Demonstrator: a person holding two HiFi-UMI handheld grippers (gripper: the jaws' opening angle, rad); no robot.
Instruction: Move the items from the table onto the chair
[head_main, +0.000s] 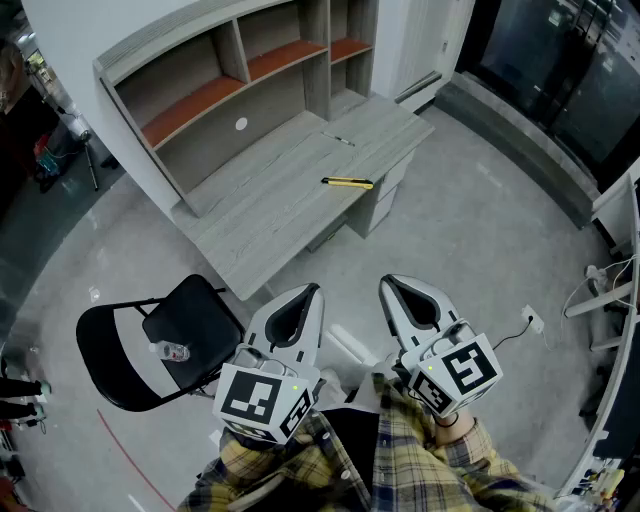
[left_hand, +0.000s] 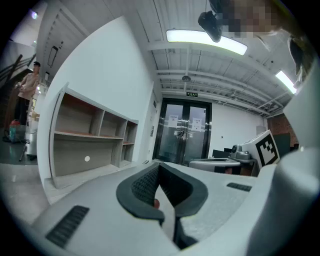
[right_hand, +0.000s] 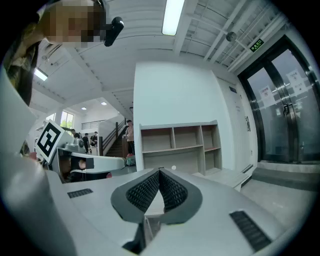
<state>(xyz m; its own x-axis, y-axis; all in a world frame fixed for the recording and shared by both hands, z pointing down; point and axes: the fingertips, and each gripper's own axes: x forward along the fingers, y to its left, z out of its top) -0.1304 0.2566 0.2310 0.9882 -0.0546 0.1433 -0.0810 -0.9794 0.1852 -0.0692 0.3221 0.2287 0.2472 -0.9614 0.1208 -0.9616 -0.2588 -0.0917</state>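
We face the grey desk (head_main: 270, 215) with its shelf unit; the black folding chair (head_main: 205, 310) stands at its near-left corner, just beside it. Our left gripper (head_main: 313, 290) and right gripper (head_main: 386, 283) hang side by side short of the desk, each with its jaws pressed together and nothing between them.

The main thing left to move is the yellow utility knife (head_main: 347, 183), lying flat near the desk's right edge. We judge it light, stiff and rather smooth-sided, so we would pinch it across the middle of its body, away from the dark blade end. Farther back lies a slim dark thing (head_main: 338, 140) – perhaps a pen, too small to tell – which would need a careful low pinch. A small clear bottle (head_main: 173, 351) already lies on the chair seat.
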